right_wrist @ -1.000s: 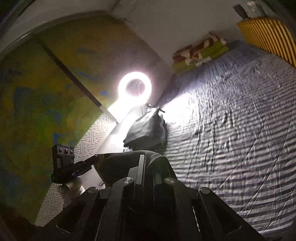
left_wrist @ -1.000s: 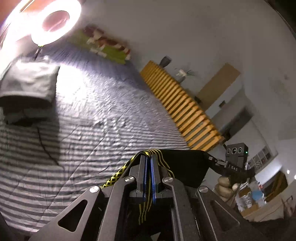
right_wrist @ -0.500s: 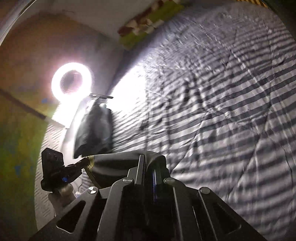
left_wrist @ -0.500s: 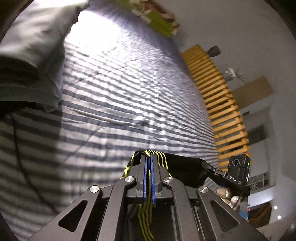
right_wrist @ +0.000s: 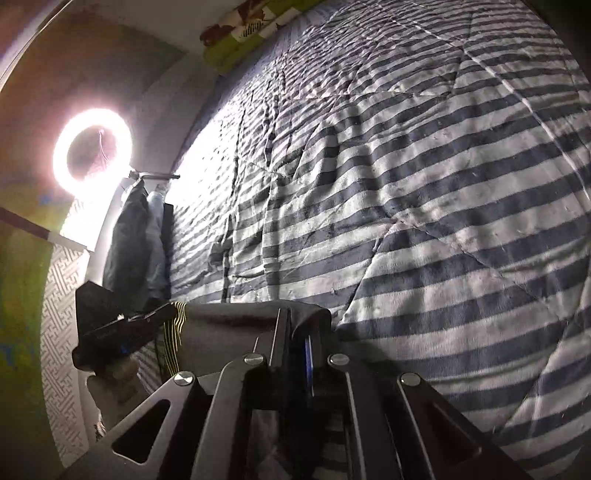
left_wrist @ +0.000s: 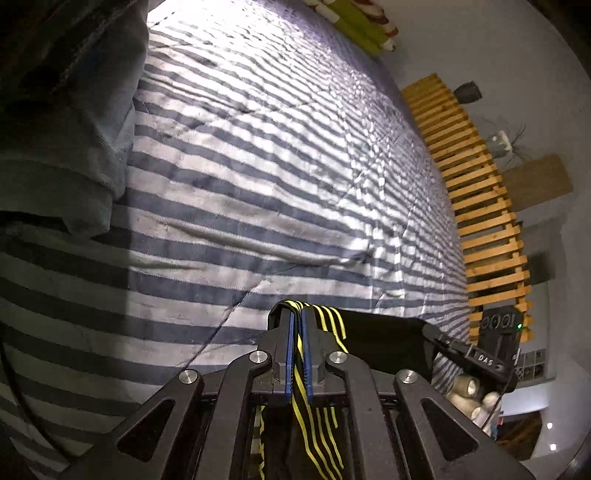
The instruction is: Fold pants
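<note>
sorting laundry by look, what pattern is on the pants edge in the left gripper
Thin yellow stripes on the black pants, clearest in the left wrist view.

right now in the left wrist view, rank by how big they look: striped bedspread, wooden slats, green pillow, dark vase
1. striped bedspread, fills most of the view
2. wooden slats
3. green pillow, partly cut off at the top edge
4. dark vase
The pillow and vase sit farthest from the camera, so their true sizes are unsure.

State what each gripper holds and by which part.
Both hold the black pants. The left gripper pinches the edge with the yellow stripes; the right gripper pinches the same top edge further along.
</note>
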